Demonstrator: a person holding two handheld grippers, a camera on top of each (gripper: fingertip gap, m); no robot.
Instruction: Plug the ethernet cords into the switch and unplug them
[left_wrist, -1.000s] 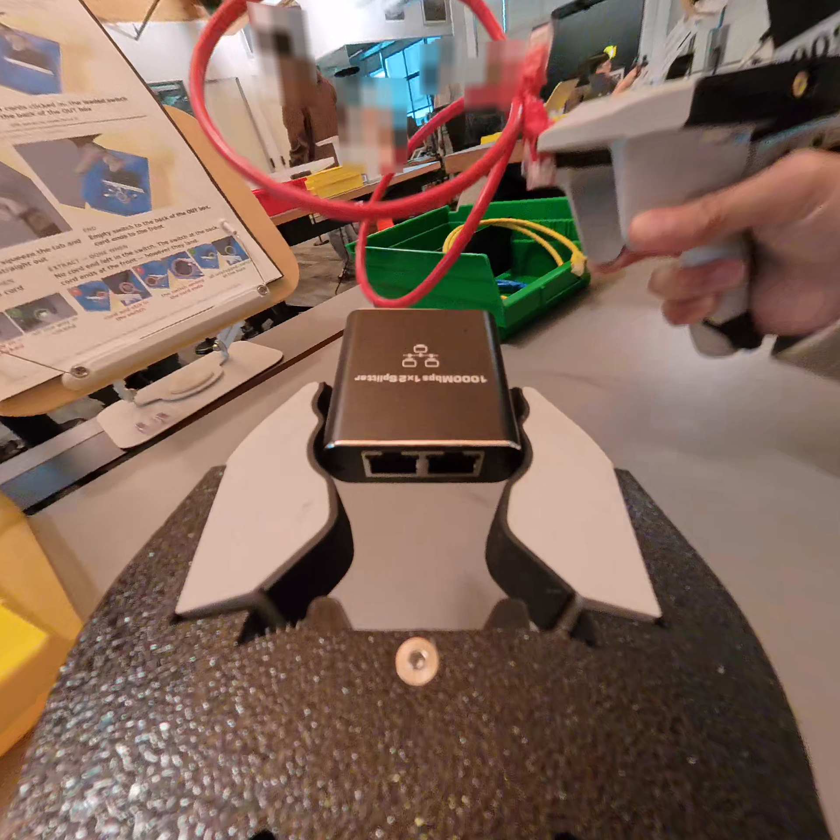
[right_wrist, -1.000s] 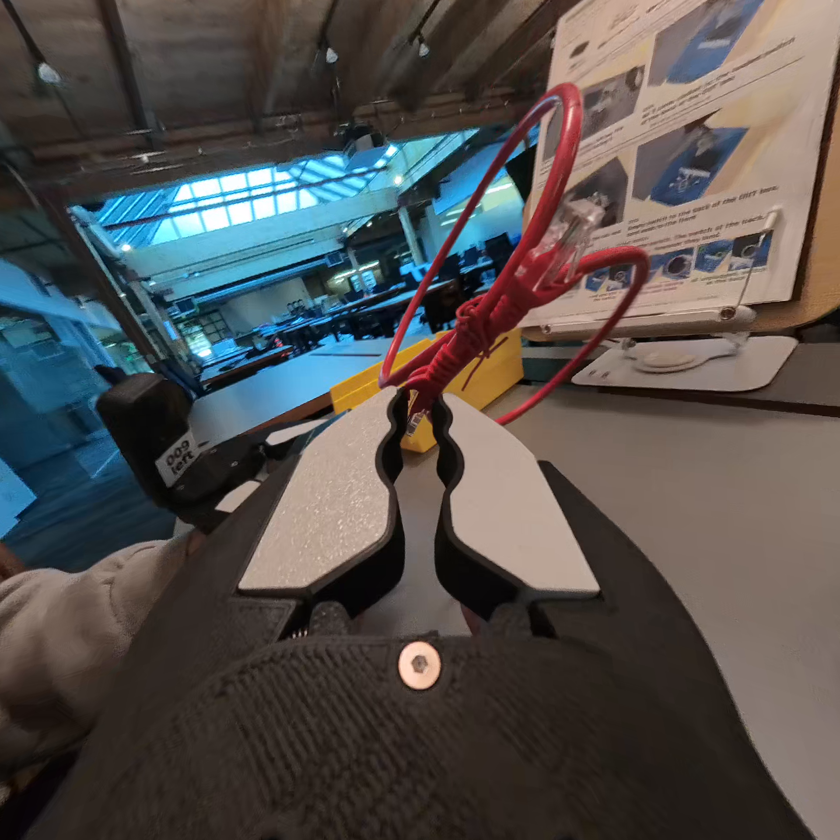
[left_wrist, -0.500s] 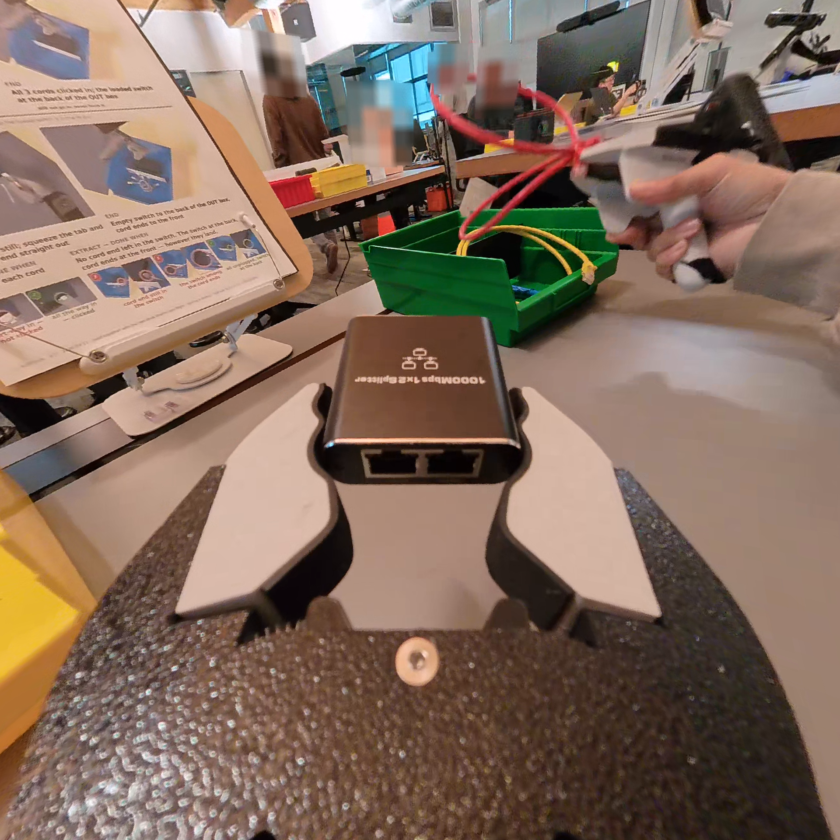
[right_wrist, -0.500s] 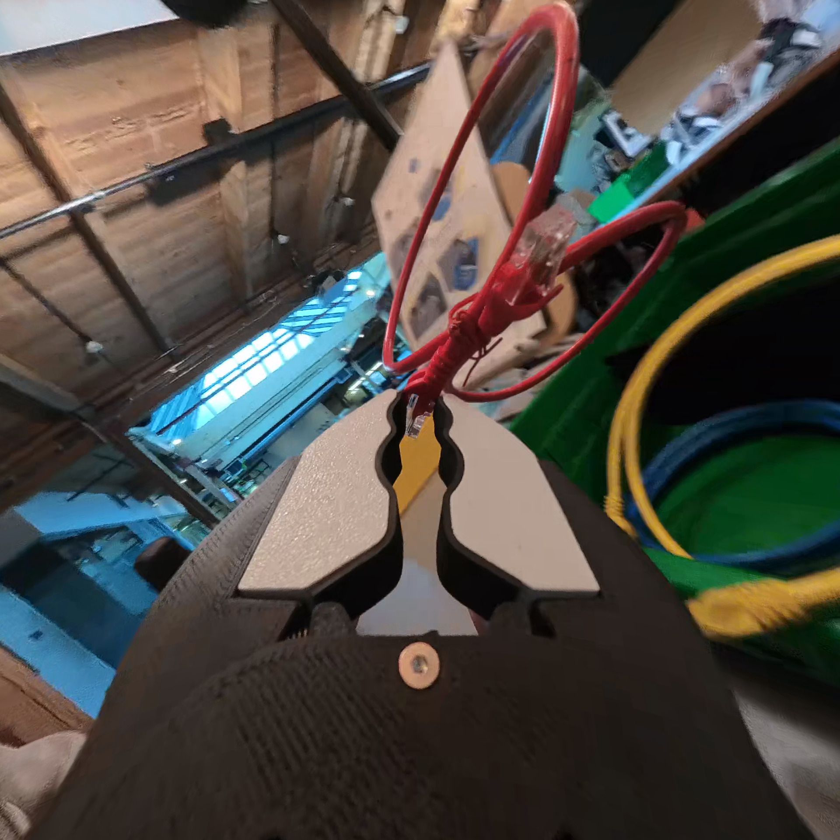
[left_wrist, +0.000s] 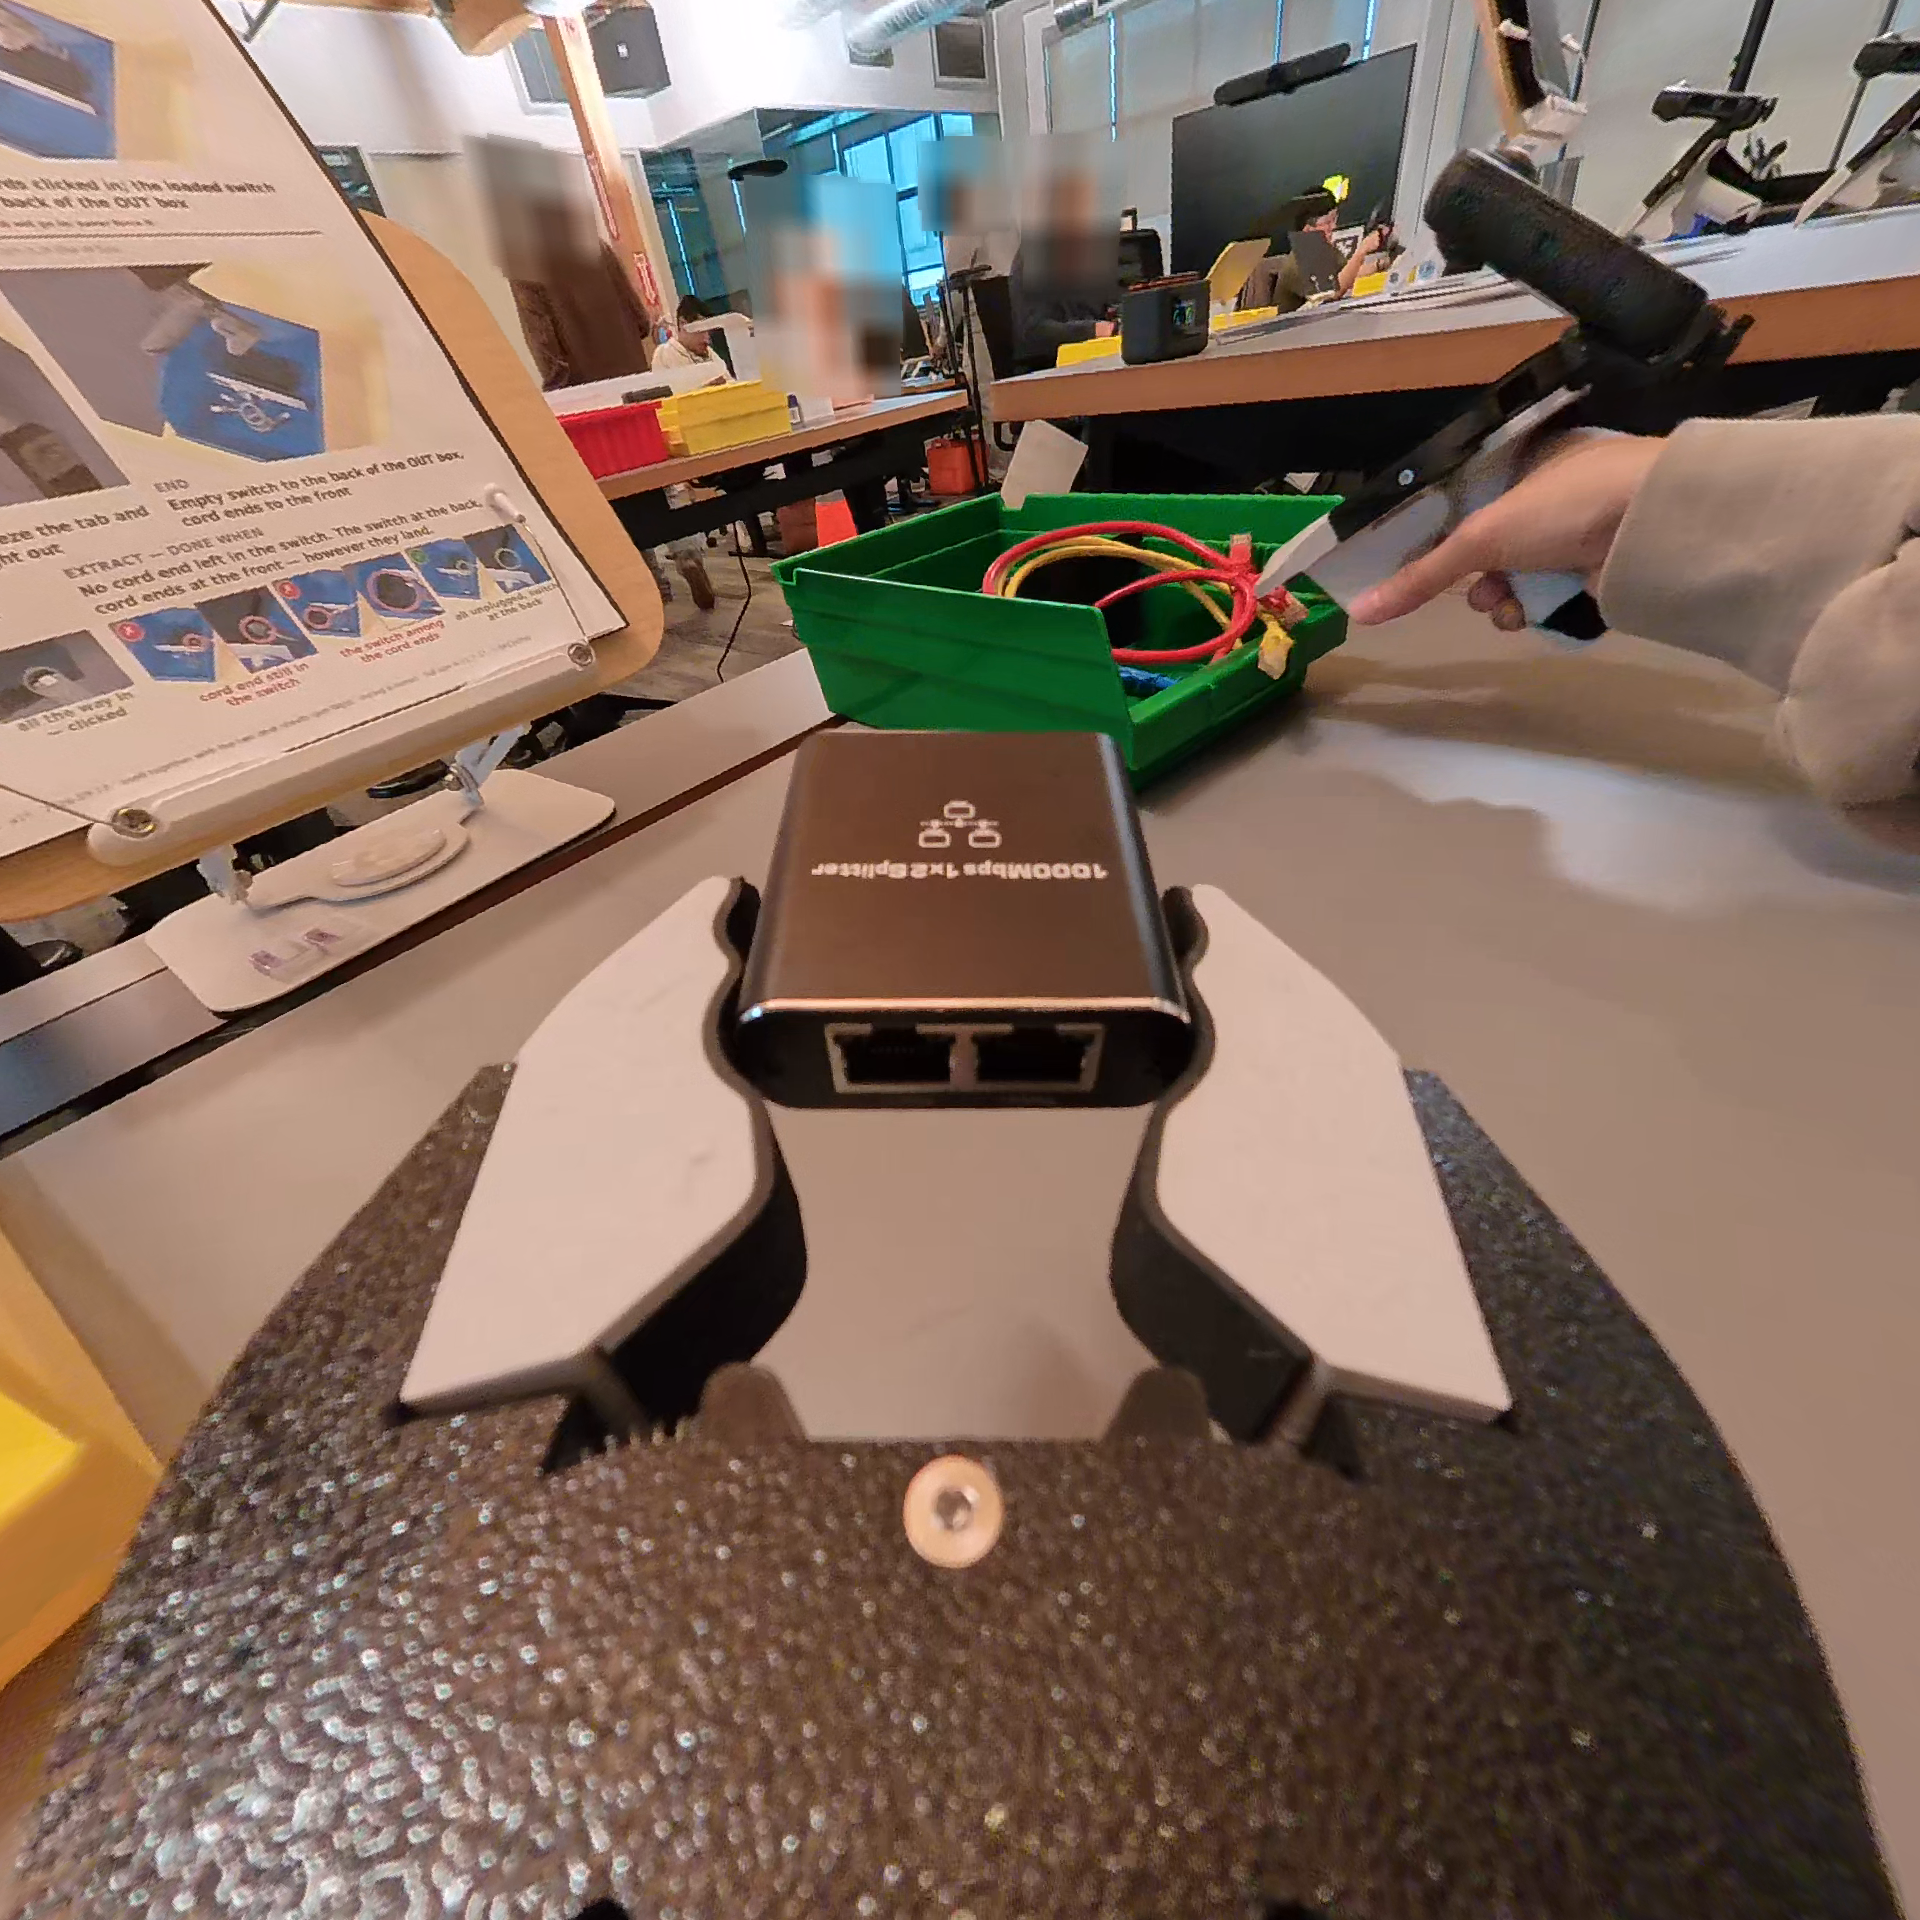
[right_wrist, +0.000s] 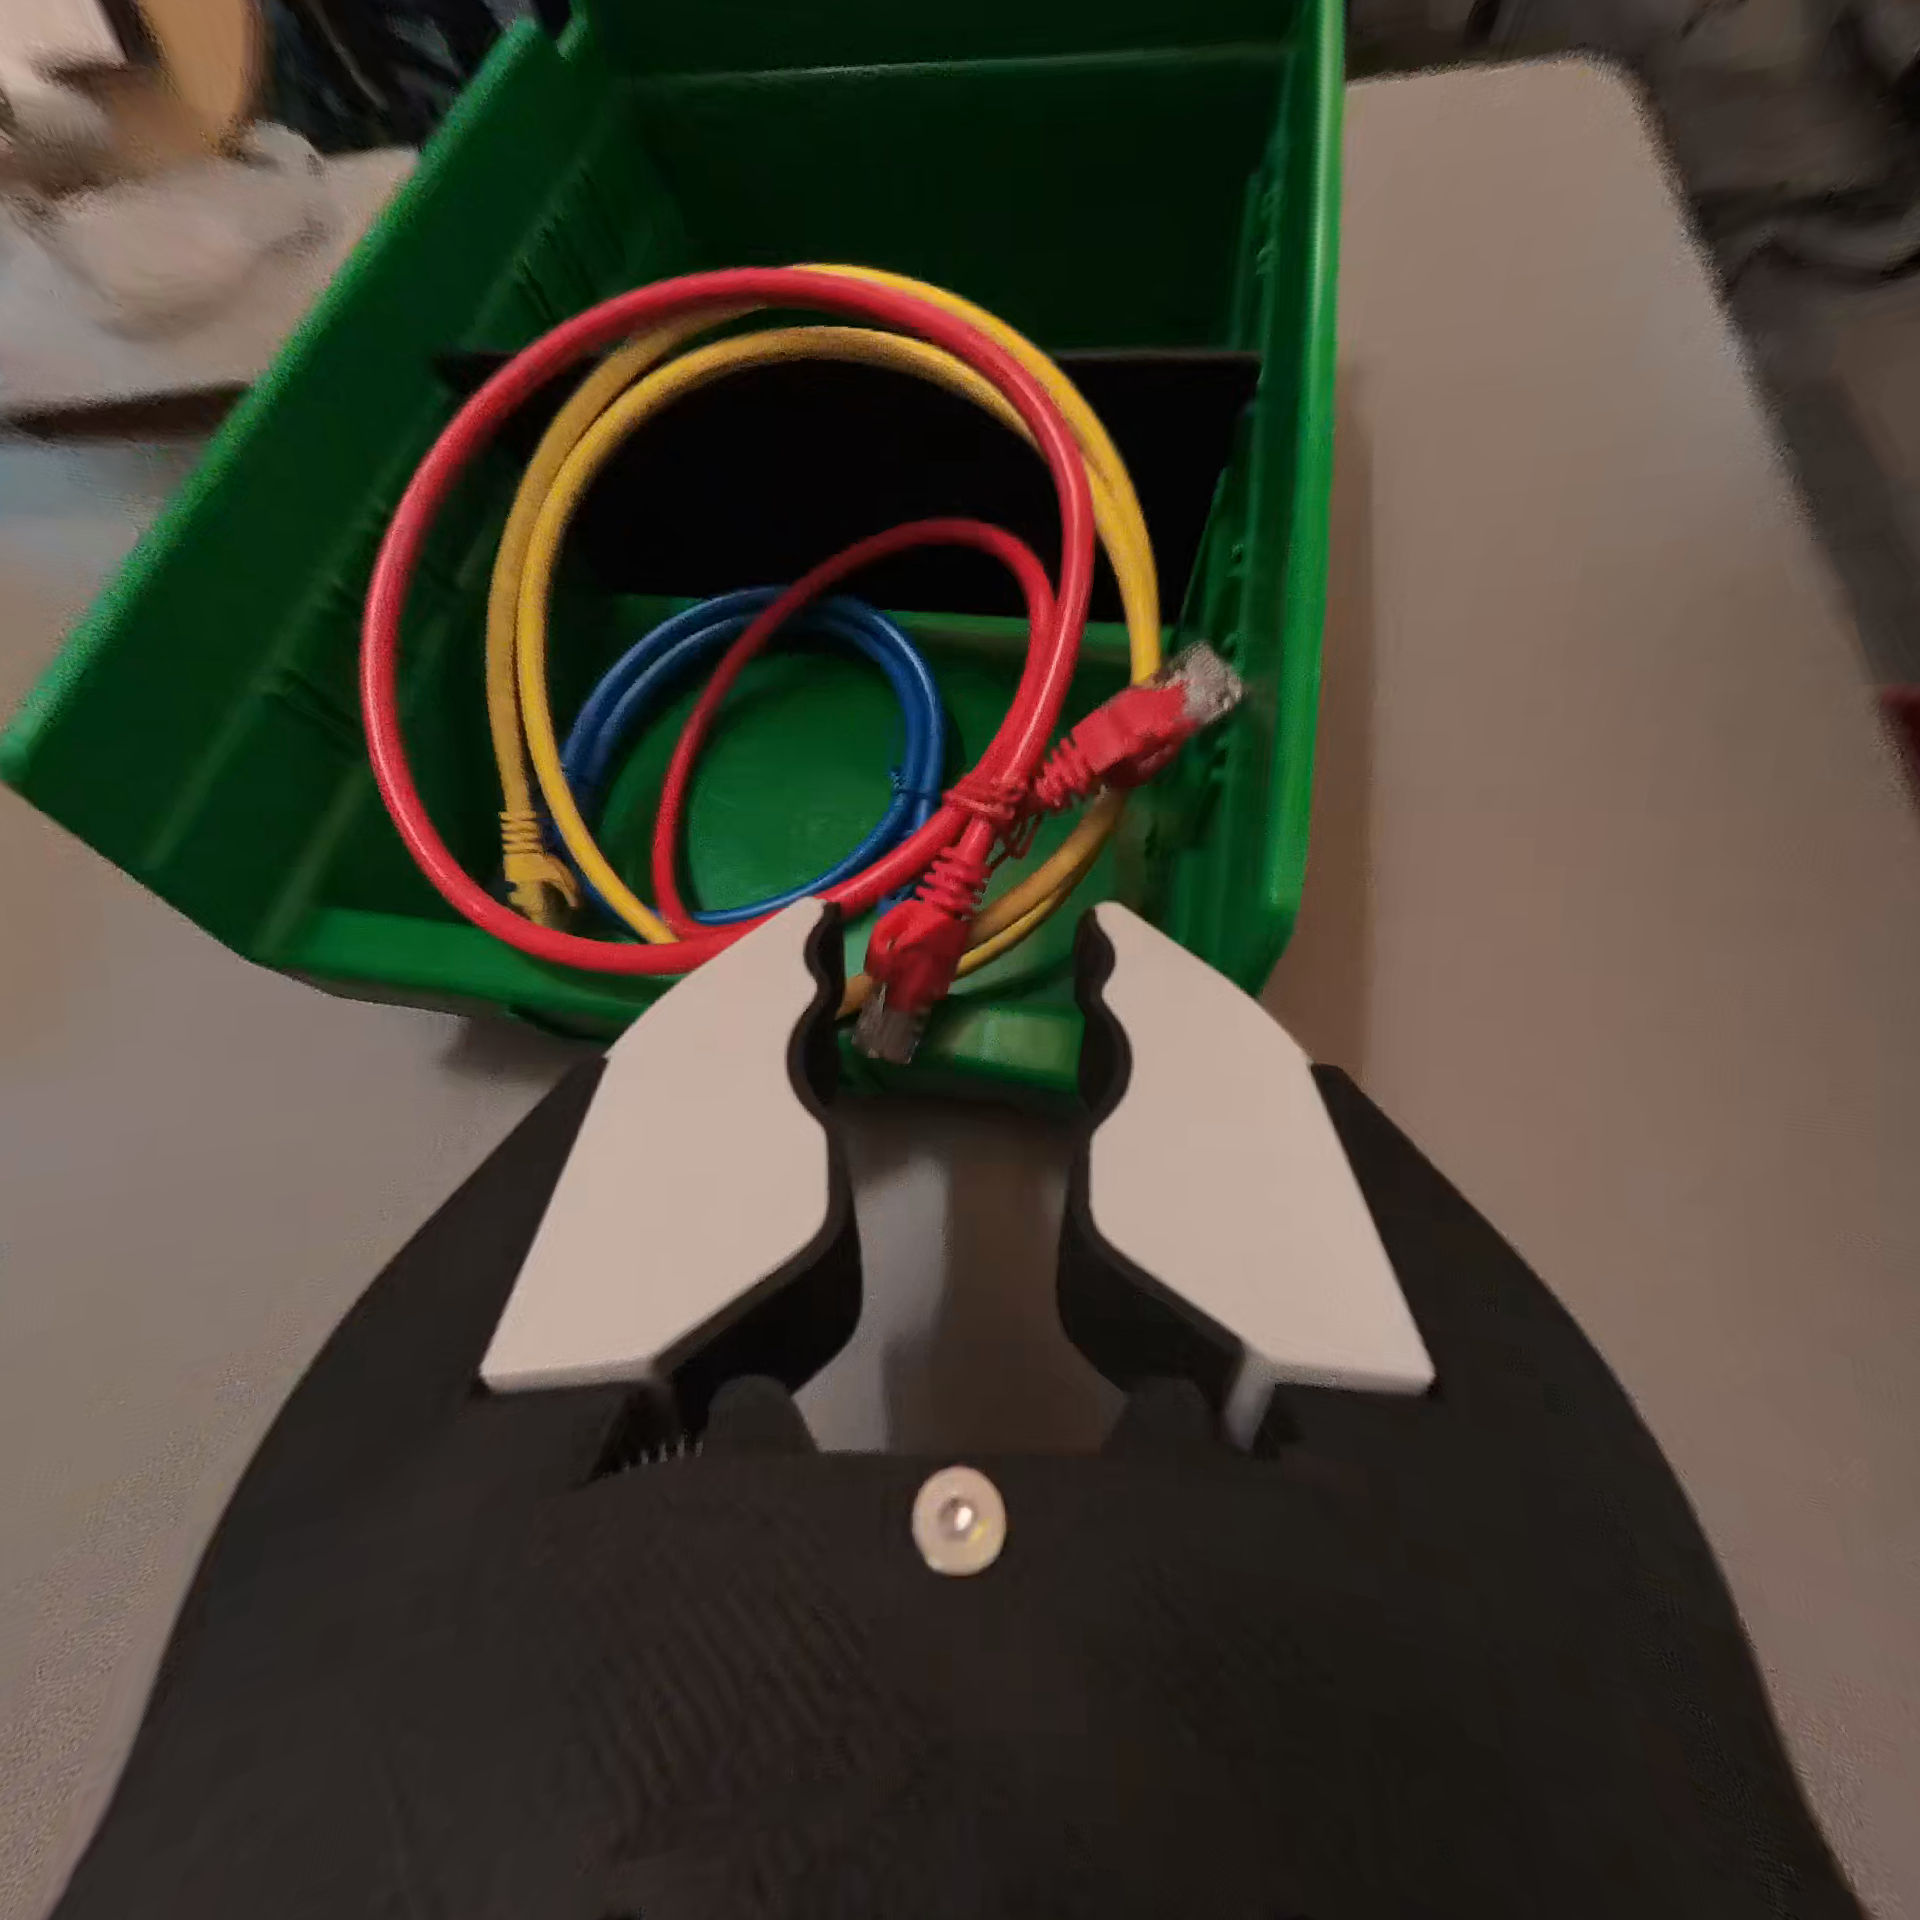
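Observation:
In the left wrist view my left gripper (left_wrist: 961, 935) is shut on the black switch (left_wrist: 961, 862), one pad against each side; its two near ports are empty. In the right wrist view my right gripper (right_wrist: 954, 966) is open over the front of the green bin (right_wrist: 260, 644). The red ethernet cord (right_wrist: 416, 582) lies coiled in the bin. One of its plugs (right_wrist: 904, 987) hangs between the pads with a gap on each side. The left wrist view shows the right gripper (left_wrist: 1283, 571) tipped down at the bin (left_wrist: 935, 623).
A yellow cord (right_wrist: 831, 348) and a blue cord (right_wrist: 920, 727) also lie in the bin. An instruction board on a stand (left_wrist: 260, 468) is at the left, with a yellow bin (left_wrist: 42, 1455) at the near left. A hand and sleeve (left_wrist: 1714, 561) hold the right gripper over the grey table (left_wrist: 1558, 1039). Some 40 cm of space lies between my two pairs of fingers.
My right gripper swung down from high in the air to the green bin and opened, and the red cord left its grasp and dropped into the bin. My left gripper kept hold of the switch.

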